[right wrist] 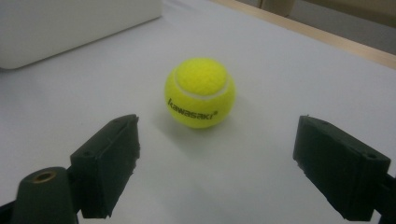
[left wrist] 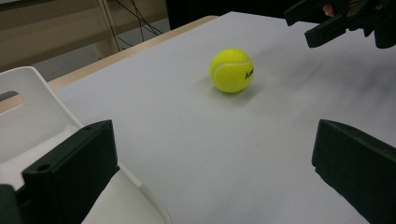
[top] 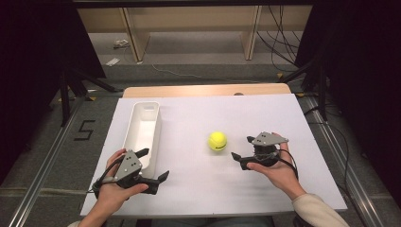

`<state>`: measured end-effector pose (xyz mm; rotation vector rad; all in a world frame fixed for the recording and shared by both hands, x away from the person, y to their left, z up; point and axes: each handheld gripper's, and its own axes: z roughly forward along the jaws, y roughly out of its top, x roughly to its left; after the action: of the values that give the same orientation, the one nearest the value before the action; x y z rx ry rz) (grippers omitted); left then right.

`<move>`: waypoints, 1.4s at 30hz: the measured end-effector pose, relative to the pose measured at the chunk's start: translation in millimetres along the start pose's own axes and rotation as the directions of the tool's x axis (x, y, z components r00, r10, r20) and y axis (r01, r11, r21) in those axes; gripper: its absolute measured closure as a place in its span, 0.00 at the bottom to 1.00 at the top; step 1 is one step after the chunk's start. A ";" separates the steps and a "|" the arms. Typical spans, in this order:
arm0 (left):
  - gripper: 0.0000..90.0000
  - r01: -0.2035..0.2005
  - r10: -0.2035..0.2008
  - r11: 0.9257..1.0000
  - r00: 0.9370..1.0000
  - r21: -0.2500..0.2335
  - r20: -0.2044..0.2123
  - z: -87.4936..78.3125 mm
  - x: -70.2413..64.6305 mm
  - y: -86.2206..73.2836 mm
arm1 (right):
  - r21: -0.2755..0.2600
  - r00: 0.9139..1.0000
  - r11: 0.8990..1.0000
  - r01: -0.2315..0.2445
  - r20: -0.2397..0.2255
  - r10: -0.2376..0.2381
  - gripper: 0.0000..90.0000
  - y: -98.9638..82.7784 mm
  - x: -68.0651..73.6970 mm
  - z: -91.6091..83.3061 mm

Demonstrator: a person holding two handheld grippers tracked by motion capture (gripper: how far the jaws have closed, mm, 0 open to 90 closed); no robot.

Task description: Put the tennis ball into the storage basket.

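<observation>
A yellow tennis ball (top: 217,140) with black lettering rests on the white tabletop (top: 198,189), right of centre. My right gripper (top: 241,147) is open just right of the ball and points at it. In the right gripper view the ball (right wrist: 200,92) lies a little ahead of that gripper (right wrist: 218,135), between the lines of its spread jaws and touching neither. My left gripper (top: 154,163) is open at the near left, beside the near end of a white bin (top: 146,105). The left gripper view shows the ball (left wrist: 231,71) farther off, beyond the left gripper (left wrist: 213,135).
The long white bin (left wrist: 32,112) lies lengthwise on the table's left side with nothing visible inside. A wooden strip (top: 208,90) shows along the table's far edge. Dark stands and cables sit on the floor around the table.
</observation>
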<state>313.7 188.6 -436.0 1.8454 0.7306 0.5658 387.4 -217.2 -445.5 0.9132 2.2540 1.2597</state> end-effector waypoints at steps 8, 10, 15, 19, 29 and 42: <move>0.00 0.004 -0.004 1.000 1.000 -0.004 0.001 0.0 0.3 -0.1 | 0.006 1.000 1.000 -0.005 -0.006 0.005 0.17 2.6 0.6 6.2; 0.00 0.005 -0.005 1.000 1.000 -0.003 0.000 0.0 0.3 0.0 | 0.006 1.000 1.000 -0.002 -0.006 0.002 0.17 3.3 0.1 7.9; 0.00 0.009 -0.009 1.000 1.000 -0.005 0.001 -0.1 0.3 0.2 | 0.010 1.000 1.000 -0.005 -0.006 0.005 0.17 5.0 0.0 12.2; 0.00 0.008 -0.008 1.000 1.000 -0.005 0.002 -0.2 0.7 0.0 | 0.014 1.000 1.000 -0.005 -0.008 0.005 0.17 6.2 -0.4 15.7; 0.00 0.005 -0.005 1.000 1.000 -0.007 0.004 -0.4 0.5 0.3 | 0.020 1.000 1.000 -0.001 -0.008 0.001 0.17 8.9 0.6 23.6; 0.00 0.004 -0.004 1.000 1.000 -0.009 0.007 -0.3 0.2 0.6 | 0.027 1.000 1.000 -0.004 -0.007 0.004 0.17 13.6 0.9 34.9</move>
<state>313.7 188.8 -435.3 1.8362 0.7255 0.5593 413.0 -190.6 -451.8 0.9249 2.2811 1.2390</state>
